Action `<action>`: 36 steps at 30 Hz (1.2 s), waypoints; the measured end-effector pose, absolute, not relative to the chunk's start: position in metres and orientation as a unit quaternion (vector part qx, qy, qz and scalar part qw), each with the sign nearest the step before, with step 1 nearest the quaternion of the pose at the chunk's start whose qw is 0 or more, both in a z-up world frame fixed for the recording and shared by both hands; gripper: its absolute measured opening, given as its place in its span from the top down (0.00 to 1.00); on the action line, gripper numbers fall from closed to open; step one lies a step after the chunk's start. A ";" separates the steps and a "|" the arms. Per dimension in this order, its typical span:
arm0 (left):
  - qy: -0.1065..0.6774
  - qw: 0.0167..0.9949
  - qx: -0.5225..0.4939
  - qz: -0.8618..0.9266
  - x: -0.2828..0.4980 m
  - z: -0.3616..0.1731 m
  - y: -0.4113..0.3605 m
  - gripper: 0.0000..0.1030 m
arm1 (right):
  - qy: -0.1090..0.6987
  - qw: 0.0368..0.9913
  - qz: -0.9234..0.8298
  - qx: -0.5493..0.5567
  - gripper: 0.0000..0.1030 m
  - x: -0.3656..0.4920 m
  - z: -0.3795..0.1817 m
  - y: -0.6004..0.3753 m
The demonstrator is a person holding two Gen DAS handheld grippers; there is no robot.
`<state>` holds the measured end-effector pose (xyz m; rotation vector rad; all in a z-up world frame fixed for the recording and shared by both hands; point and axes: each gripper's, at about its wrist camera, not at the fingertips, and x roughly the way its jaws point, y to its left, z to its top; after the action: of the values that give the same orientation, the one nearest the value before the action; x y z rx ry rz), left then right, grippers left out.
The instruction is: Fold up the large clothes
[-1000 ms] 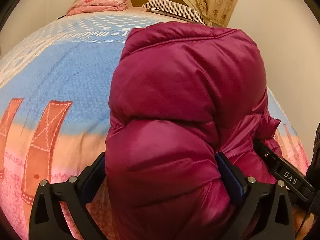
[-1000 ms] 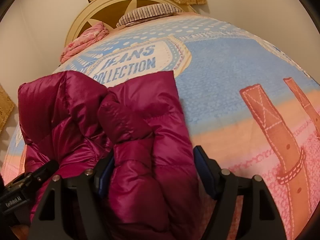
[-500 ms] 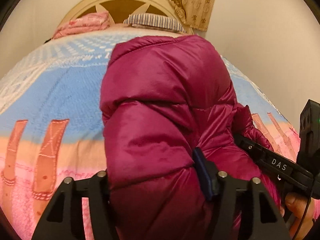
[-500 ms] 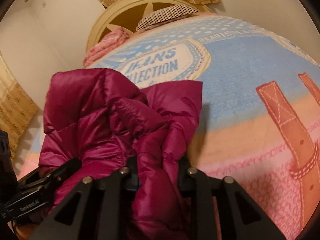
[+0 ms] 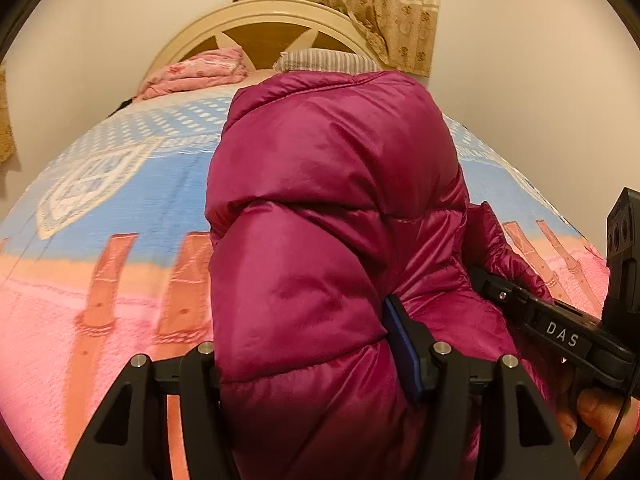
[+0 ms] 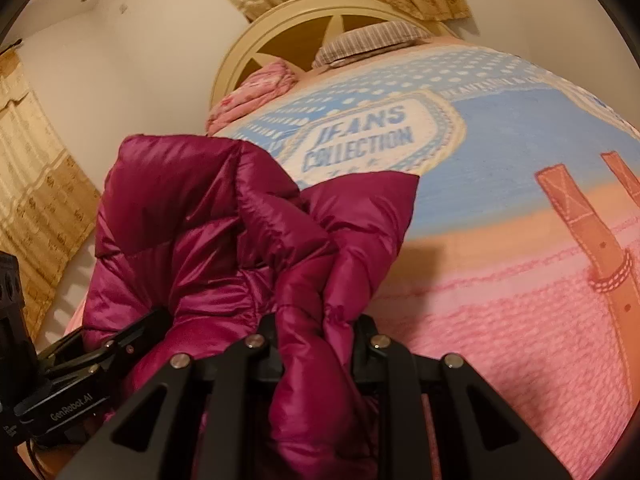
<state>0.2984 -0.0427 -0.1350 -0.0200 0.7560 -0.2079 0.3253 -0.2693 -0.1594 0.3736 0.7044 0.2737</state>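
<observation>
I've got both tongs clamped on the magenta puffer jacket (image 5: 332,240): left tongs (image 5: 304,364) near, right tongs (image 6: 316,344) pinching it above the bed (image 6: 520,280).

light: warm, dim indoor, yellowish cast | glare: soft sheen on the jacket (image 5: 328,200) folds | shadows: jacket casts a soft shadow on the bed (image 6: 520,208) to its right; dark under the fingers (image 6: 264,344) | distortion: strong fisheye, black corners, bed bulges | blur: bedspread print soft in left view, edges smeared
</observation>
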 end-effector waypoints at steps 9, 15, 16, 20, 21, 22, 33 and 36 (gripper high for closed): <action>0.351 0.933 -0.022 -0.068 0.265 -0.117 -0.002 0.41 | 0.338 0.910 0.184 0.152 0.79 0.313 -0.143 -0.213; 0.346 0.936 -0.038 -0.044 0.247 -0.113 0.035 0.41 | 0.338 0.907 0.214 0.129 0.79 0.311 -0.139 -0.175; 0.346 0.937 -0.042 -0.039 0.244 -0.113 0.041 0.41 | 0.339 0.906 0.219 0.125 0.79 0.311 -0.139 -0.167; 0.345 0.937 -0.054 -0.021 0.234 -0.114 0.067 0.41 | 0.342 0.902 0.239 0.110 0.79 0.309 -0.140 -0.137; 0.345 0.937 -0.057 -0.017 0.231 -0.114 0.073 0.41 | 0.344 0.901 0.244 0.106 0.79 0.309 -0.141 -0.129; 0.345 0.937 -0.061 -0.011 0.227 -0.115 0.081 0.42 | 0.345 0.899 0.249 0.102 0.79 0.309 -0.141 -0.123; 0.342 0.933 -0.103 0.031 0.199 -0.125 0.144 0.43 | 0.357 0.884 0.298 0.056 0.79 0.307 -0.148 -0.044; 0.339 0.933 -0.112 0.043 0.191 -0.126 0.160 0.43 | 0.360 0.879 0.308 0.046 0.79 0.306 -0.148 -0.028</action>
<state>0.1909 0.1596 -0.1263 -0.2292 0.6944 0.0879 0.3062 -0.0280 -0.1484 0.0960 0.7500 0.6428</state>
